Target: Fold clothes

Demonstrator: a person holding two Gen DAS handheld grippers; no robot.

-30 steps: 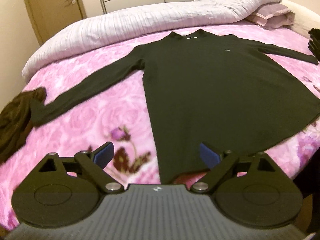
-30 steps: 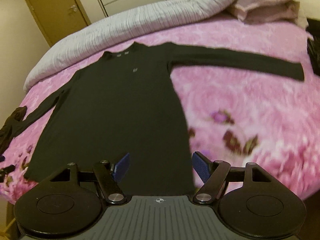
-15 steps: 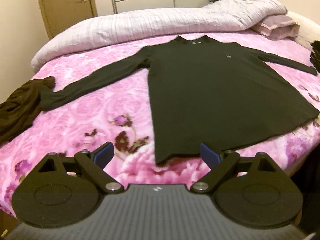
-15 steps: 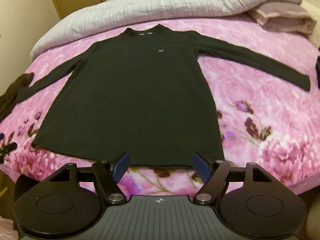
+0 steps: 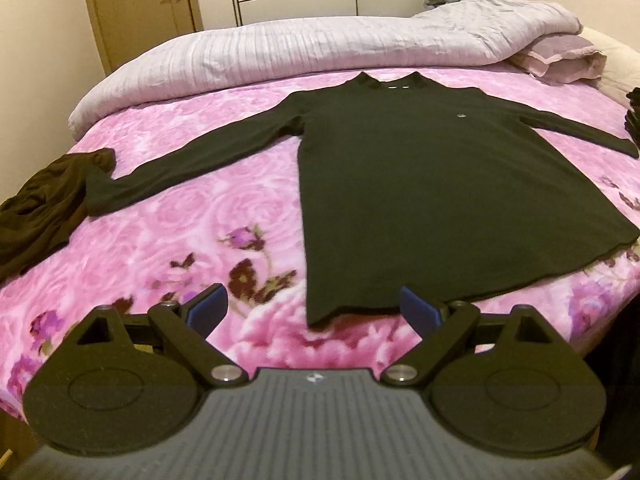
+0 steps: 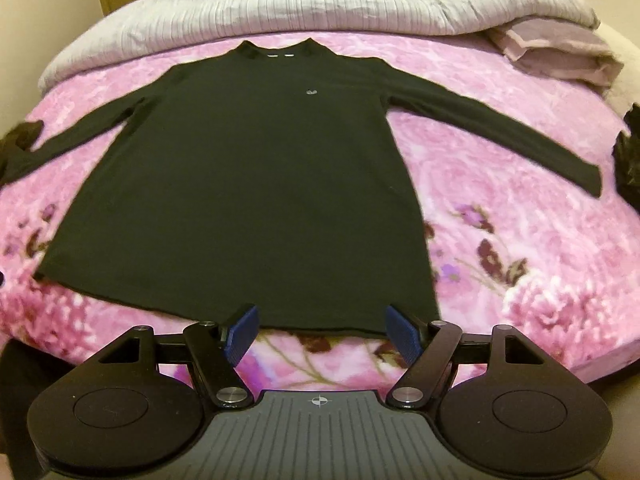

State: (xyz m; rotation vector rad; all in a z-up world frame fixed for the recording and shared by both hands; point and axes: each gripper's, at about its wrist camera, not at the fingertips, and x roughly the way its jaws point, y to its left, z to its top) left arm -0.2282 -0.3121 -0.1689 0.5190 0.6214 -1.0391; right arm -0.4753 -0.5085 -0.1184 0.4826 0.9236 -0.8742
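left wrist view: both cameras pulled back and up over last second, hem now clear of pads. black long-sleeved top (image 5: 432, 184) flat on pink bedspread (image 5: 192, 216), sleeves out toward 9 and 3 o'clock, unfolded. left gripper (image 5: 314, 310) and right gripper (image 6: 320, 330) spread wide, empty. dark heap (image 5: 44, 208) at 9 o'clock, possibly more clothes.

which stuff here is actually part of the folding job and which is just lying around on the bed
Part of the job:
- black long-sleeved top, spread flat, sleeves out
- left gripper, open, empty
- right gripper, open, empty

Lying about:
- brown garment, crumpled by one sleeve cuff (maybe next to fold)
- rolled lilac duvet
- pillow
- pink floral bedspread
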